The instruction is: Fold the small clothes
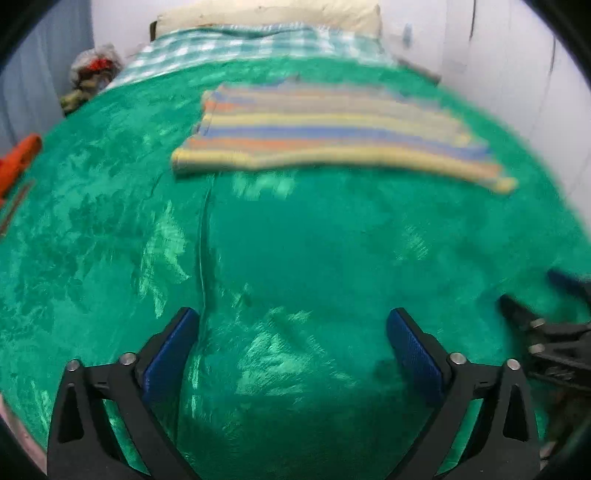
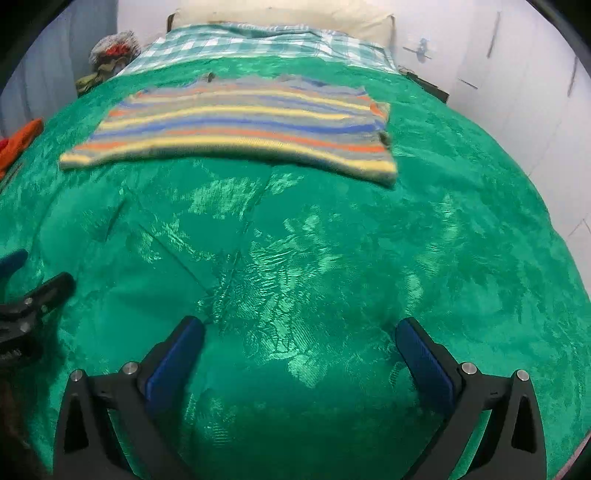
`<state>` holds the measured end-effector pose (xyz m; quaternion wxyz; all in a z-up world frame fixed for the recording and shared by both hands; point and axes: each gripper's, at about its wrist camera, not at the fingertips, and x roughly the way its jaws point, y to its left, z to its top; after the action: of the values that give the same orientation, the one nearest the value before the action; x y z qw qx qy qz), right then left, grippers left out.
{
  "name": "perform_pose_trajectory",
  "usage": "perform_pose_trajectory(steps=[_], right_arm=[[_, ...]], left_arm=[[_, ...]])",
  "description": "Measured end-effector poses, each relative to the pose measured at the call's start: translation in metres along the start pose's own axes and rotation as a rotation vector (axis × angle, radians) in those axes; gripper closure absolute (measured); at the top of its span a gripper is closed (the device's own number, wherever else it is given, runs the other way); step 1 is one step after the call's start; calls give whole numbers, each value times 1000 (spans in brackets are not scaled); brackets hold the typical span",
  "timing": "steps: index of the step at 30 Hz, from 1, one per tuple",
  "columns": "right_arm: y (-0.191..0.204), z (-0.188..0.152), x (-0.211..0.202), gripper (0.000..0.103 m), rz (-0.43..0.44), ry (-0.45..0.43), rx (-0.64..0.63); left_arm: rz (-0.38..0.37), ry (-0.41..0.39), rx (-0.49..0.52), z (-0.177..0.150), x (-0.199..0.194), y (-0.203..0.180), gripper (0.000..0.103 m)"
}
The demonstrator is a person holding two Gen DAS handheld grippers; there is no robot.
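Left wrist view is mostly filled by a bed (image 1: 110, 221) under a shiny green blanket (image 1: 295, 258), creased and catching the light in patches. White walls (image 1: 498, 55) close the room on the far and right sides. At the head of the bed a green-and-white checked sheet (image 1: 240, 44) shows beyond the blanket, with a cream pillow (image 1: 277, 14) against the wall. The striped shirt (image 1: 332, 129) — yellow, blue, orange and grey bands — lies flat on the blanket toward the far half, well apart from both tools. A heap of clothes (image 1: 94, 74) sits off the bed's far left corner, and an orange cloth (image 1: 18, 158) lies at the left edge. The left gripper (image 1: 293, 350) hangs over bare blanket, fingers spread wide and released; the right gripper (image 2: 299, 358) likewise — nothing between its fingers.
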<state>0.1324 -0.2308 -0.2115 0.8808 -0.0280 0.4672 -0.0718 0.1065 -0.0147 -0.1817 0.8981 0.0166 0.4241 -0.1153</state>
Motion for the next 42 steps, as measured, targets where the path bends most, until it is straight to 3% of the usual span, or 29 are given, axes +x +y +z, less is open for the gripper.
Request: perform_pose_trajectory(steps=[2,3,6,7,9,13,42], right_arm=[[-3,1,-12,0,-20,-29,24],[-5,2,-17,0,-18,-38,39],[-4,-2,1,0,-6,34,37],[-3,-3,5,0,-10,36,26],[0,-4,9,0,-20,32,1],[-1,-3,12,0,-14,50,3],[3,-3,14,0,-36,47,-13]], left_arm=[[14,-85,26,6,-19,-3,1],[-2,-77,30,8,-18,-5,1],[-43,145,40,-5,26,-12,0],[5,80,126,-12,26,-23,1],[45,66,163,-15,28,-30,1],[19,86,143,-12,32,-25,1],[22,72,148,-15,27,-27,1]])
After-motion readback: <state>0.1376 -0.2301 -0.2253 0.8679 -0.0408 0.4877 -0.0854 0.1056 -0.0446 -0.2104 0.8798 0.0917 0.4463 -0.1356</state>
